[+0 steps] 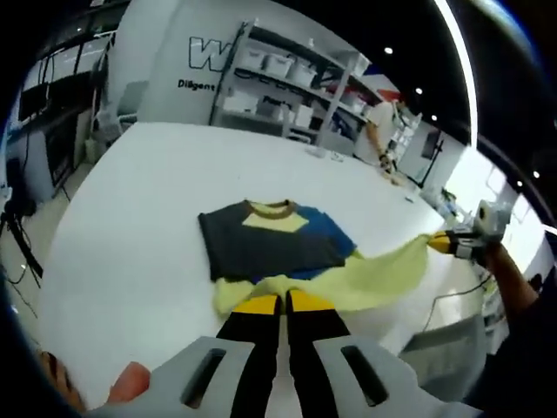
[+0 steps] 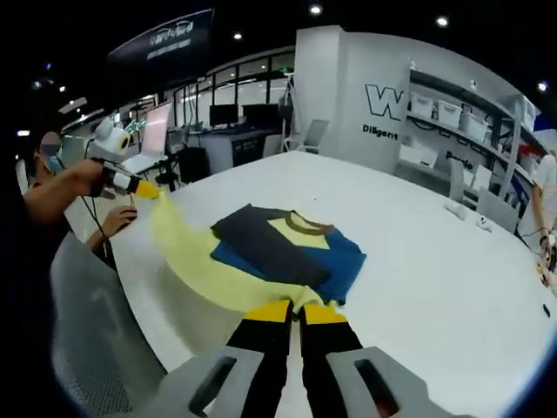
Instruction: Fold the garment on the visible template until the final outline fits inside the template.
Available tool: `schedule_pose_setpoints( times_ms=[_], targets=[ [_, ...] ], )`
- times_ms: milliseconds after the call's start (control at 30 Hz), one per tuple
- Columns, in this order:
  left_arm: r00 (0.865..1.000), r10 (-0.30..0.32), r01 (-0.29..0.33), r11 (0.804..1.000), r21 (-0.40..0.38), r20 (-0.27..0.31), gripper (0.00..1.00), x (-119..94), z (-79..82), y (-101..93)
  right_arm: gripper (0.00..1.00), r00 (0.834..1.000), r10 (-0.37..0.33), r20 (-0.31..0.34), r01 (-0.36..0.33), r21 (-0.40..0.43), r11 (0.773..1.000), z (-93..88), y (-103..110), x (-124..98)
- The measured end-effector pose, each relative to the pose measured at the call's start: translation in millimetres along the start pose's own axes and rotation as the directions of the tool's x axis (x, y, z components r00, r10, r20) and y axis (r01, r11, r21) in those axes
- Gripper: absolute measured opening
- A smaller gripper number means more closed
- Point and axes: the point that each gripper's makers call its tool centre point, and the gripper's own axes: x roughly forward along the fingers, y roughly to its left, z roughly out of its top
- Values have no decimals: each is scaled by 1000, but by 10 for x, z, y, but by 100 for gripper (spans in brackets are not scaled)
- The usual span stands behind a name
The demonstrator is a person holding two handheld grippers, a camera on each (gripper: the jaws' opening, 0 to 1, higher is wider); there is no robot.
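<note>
A T-shirt (image 1: 270, 239) in dark grey and blue, with a brown collar and a yellow neck patch, lies partly folded on the white table (image 1: 148, 200). Its pale yellow lower part (image 1: 374, 277) is lifted and stretched between the two grippers. My left gripper (image 1: 283, 302) is shut on one end of that yellow edge, close to the table's near side. My right gripper (image 1: 448, 244) pinches the other end, out to the right. In the right gripper view the same shirt (image 2: 287, 248) lies ahead, the right gripper (image 2: 298, 311) is shut on yellow cloth, and the left gripper (image 2: 144, 189) holds the far corner up.
Shelves with white boxes (image 1: 287, 74) stand behind the table, and a person (image 1: 383, 131) leans there. Desks with monitors (image 2: 226, 117) line the far side. Small items (image 2: 457, 209) lie on the table's far part. A grey chair back (image 2: 87, 331) is close by.
</note>
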Motion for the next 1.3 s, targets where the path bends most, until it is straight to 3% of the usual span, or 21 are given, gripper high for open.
schedule_pose_setpoints(
  times_ms=[333, 700, 1300],
  targets=[
    [998, 16, -17, 1000, 10, 64, 0, 324, 436, 140, 0, 999, -40, 26, 41, -11, 999, 299, -317, 276],
    [995, 38, -39, 999, 16, 88, 0, 613, 736, 280, 0, 997, -65, 30, 66, -33, 997, 524, -625, 580],
    [991, 86, -87, 996, 1, 98, 0, 1091, 1003, 675, 0, 996, -90, 27, 92, -65, 994, 766, -1026, 1163]
  ],
)
